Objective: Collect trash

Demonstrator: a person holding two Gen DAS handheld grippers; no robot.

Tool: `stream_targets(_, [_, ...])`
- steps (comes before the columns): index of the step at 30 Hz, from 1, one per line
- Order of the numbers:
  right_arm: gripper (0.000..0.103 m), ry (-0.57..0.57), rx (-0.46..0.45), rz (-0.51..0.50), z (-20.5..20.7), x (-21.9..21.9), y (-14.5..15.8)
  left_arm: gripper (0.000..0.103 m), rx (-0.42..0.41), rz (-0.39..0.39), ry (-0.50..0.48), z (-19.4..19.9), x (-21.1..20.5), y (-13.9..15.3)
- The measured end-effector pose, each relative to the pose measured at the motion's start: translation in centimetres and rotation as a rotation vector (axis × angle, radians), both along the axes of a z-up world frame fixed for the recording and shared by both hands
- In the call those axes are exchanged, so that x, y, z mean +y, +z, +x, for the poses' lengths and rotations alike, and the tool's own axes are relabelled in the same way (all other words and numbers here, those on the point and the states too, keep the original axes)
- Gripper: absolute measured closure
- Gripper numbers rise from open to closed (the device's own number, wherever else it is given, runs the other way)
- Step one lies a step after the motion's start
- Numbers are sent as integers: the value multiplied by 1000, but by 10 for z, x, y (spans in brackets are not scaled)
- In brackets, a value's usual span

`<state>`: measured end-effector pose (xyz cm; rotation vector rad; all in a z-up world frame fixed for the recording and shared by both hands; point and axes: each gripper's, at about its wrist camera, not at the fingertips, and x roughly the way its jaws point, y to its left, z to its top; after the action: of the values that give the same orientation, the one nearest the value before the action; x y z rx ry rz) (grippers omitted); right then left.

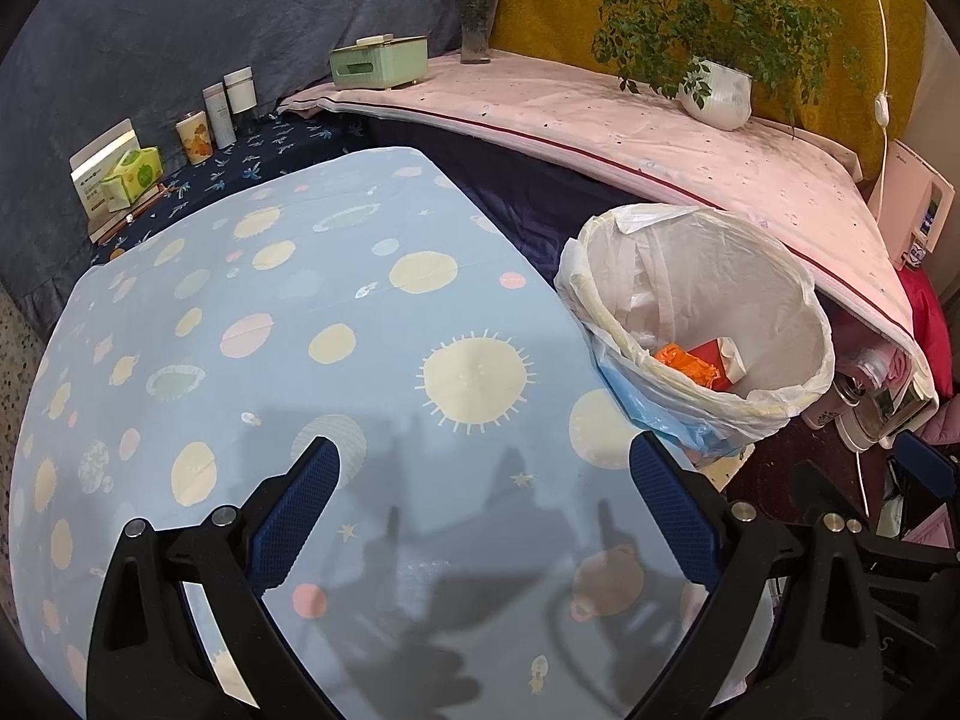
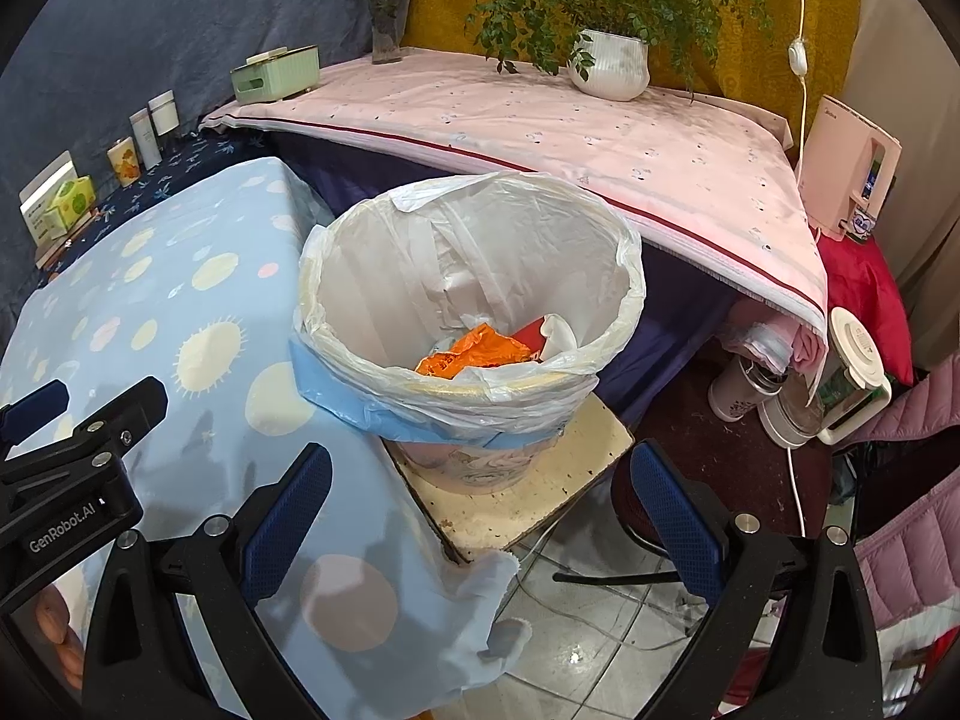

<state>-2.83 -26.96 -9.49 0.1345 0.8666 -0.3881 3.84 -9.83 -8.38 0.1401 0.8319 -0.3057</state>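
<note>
A trash bin (image 2: 468,276) lined with a white plastic bag stands on a cream stool (image 2: 540,480) beside the table; the same bin (image 1: 702,324) shows at the right of the left wrist view. Inside lie an orange wrapper (image 2: 474,354), a red piece and white paper. My right gripper (image 2: 480,480) is open and empty, just in front of the bin. My left gripper (image 1: 483,474) is open and empty over the blue planet-print tablecloth (image 1: 300,330). The left gripper's body (image 2: 78,438) appears at the left edge of the right wrist view.
A pink-covered shelf (image 2: 540,132) behind the bin carries a green tissue box (image 2: 273,75), a flower vase (image 2: 387,30) and a potted plant (image 2: 609,63). Boxes and cups (image 1: 180,138) line the back left. Kettles (image 2: 804,384), cables and clothing crowd the floor at right.
</note>
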Motion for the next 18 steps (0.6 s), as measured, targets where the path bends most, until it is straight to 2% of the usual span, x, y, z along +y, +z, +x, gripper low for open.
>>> stream_targets(18, [7,-3,-4,-3,-1,-1,3,10,1,1,-8,-2,-2,1])
